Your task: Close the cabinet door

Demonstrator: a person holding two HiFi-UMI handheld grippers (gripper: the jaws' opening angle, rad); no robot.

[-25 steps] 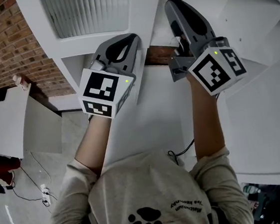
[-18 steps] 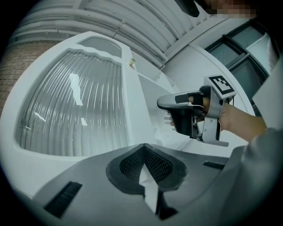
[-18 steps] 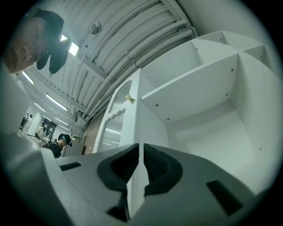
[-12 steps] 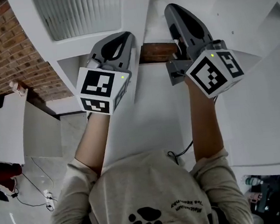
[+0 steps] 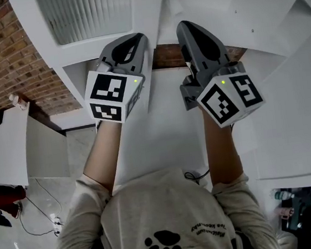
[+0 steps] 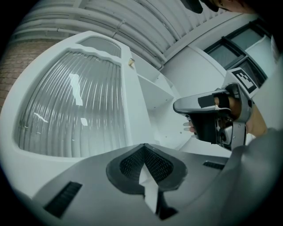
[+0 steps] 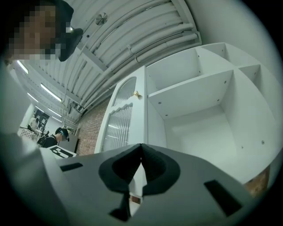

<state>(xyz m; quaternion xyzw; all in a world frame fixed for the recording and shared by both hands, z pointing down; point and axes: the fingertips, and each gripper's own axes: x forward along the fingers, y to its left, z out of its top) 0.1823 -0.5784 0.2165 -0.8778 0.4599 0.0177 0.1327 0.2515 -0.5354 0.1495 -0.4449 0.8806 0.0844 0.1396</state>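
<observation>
The cabinet door [image 5: 90, 14] is still open; its ribbed glass panel sits up and to the left of both tongs, and the white shelves [image 7: 194, 88] are in plain view to its right. In the head view my arms and both tongs cover the door's lower part, so I can't see where its bottom edge ends; a small knob [image 7: 136, 94] on the door edge is tiny but visible.

The left tongs [image 6: 142, 145] are right up at the door and look pressed together at the tips. A white sliver shows in the slot behind them; can't tell if that's the door or just white behind it.

The right tongs [image 7: 140, 145] are just beside them, towards the shelves. Their jaws have just been closing and now meet, with nothing I can make out between them.

Labels: only the black-and-white squares on the marker cube [image 5: 110, 95]; the shirt [image 5: 166, 220] has a paw print and a line of text too small to read; brick wall [image 5: 2, 49] off to the left.
</observation>
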